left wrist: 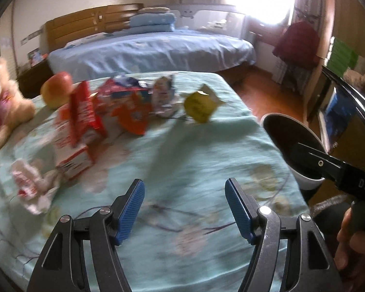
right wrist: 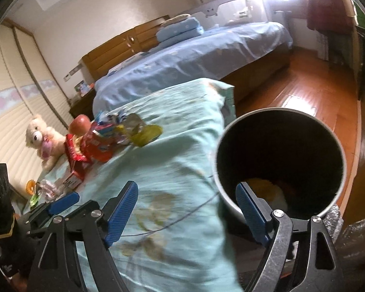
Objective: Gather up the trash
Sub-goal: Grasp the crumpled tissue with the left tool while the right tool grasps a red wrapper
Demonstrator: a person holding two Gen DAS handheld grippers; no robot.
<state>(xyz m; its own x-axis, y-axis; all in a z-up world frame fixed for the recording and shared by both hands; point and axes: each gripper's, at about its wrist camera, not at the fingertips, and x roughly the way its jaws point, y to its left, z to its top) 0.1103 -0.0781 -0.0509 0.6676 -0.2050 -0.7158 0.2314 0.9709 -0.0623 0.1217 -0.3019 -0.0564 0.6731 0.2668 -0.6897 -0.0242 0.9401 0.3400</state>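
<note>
Currently both grippers are empty with jaws spread wide: left gripper (left wrist: 185,194) sits over the near part of the bed cover (left wrist: 182,146), right gripper (right wrist: 186,198) straddles the cover's right edge, one finger over fabric, the other in front of the trash bin (right wrist: 279,165). Bin stands just off that right edge on the floor side, dark inside, with some yellow and white stuff at the bottom. Trash is still on the cover toward the far left: red carton (left wrist: 81,119), orange wrapper (left wrist: 131,114), silver crumpled packet (left wrist: 163,97), yellow-green packet (left wrist: 200,105) nearest the middle, white crumpled wrapper (left wrist: 31,189) at the near left edge. Apple (left wrist: 57,88) and teddy bear (left wrist: 4,97) sit at the far left corner. Left view is motion-blurred, so labels are unreadable.
</note>
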